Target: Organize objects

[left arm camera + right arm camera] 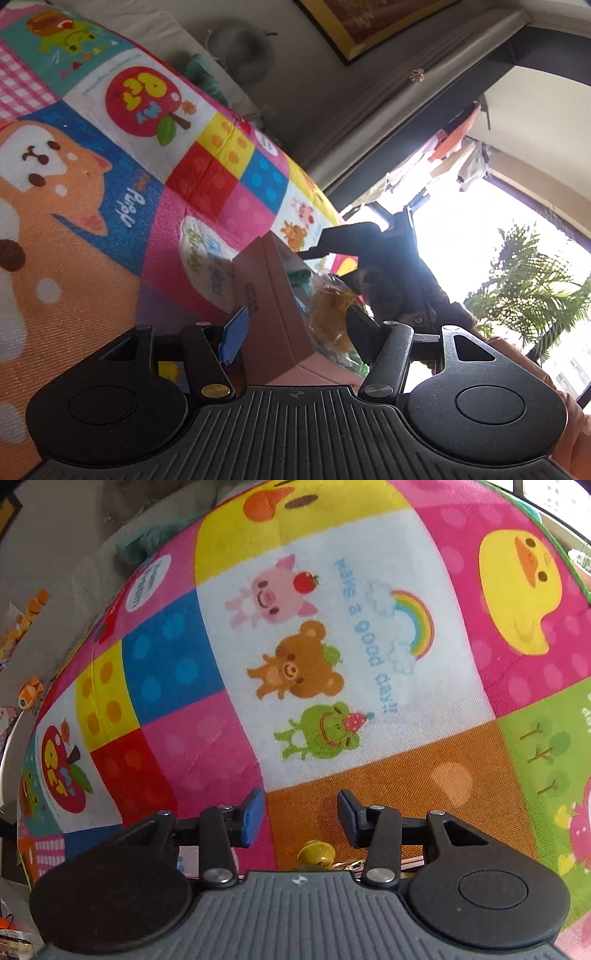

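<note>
My left gripper [295,328] is shut on a brown cardboard box [269,295]. Its blue pad lies on the outer wall and the other finger reaches inside. The box sits tilted on the colourful play mat [110,177] and holds a yellow item in clear wrap [332,314] and something green [301,277]. Beyond the box, my right gripper [310,243] shows as a dark silhouette against the window. In the right wrist view, my right gripper [301,812] is open and empty over the mat's orange patch [388,775]. A small yellow object [316,853] peeks out under it.
The mat's far edge meets grey floor, where a teal cloth [147,539] and small orange toys [31,690] lie. A fan [240,51] and a framed picture [369,22] stand beyond the mat. A bright window with hanging laundry [454,147] fills the right.
</note>
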Tool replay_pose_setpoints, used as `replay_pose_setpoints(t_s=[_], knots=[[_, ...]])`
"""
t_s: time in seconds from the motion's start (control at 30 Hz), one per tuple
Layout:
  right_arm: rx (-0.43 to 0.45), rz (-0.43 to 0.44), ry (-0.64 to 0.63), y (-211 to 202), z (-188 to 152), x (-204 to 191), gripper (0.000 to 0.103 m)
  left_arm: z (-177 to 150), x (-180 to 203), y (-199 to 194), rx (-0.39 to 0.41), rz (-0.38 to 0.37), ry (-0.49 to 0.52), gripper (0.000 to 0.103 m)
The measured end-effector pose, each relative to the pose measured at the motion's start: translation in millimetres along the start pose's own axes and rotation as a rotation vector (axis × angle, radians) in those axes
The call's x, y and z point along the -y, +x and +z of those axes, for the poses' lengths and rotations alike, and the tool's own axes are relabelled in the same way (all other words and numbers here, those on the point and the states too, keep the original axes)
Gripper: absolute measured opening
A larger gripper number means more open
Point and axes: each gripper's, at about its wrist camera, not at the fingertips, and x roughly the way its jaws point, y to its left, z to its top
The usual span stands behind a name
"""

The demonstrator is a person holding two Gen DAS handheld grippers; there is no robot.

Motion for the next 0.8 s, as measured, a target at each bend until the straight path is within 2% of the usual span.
replay_pose_setpoints(t_s=[0.07,0.13,0.27,0.37,0.47,0.57,0.63,0.7,0.8], knots=[[0.01,0.014,-0.012,-3,-6,0,0.044,0,-1,1,-0.003,0.008,-0.004,0.063],[0.008,0.075,-0.007,-11,-12,2,0.042,0,-2,1,-0.005,0.016,-0.006,0.063],[0.024,0.218,-0.023,-38,-26,2,0.031,0,-4,2,0.002,0.033,-0.006,0.063],[0.006,0.306,-0.059,-60,-41,2,0.03,0,-6,2,0.005,0.04,-0.007,0.063],[0.032,0.337,-0.091,-84,-61,6,0.031,-1,-6,3,0.003,0.05,0.003,0.063],[0.138,0.285,-0.168,-117,-91,13,0.031,-1,-2,3,0.003,0.059,0.023,0.063],[0.22,0.204,-0.255,-140,-115,15,0.033,1,4,4,-0.003,0.069,0.042,0.063],[0.314,0.109,-0.367,-161,-144,18,0.047,6,16,8,-0.036,0.092,0.076,0.063],[0.395,-0.005,-0.498,-179,-186,25,0.055,16,42,23,-0.101,0.163,0.198,0.063]])
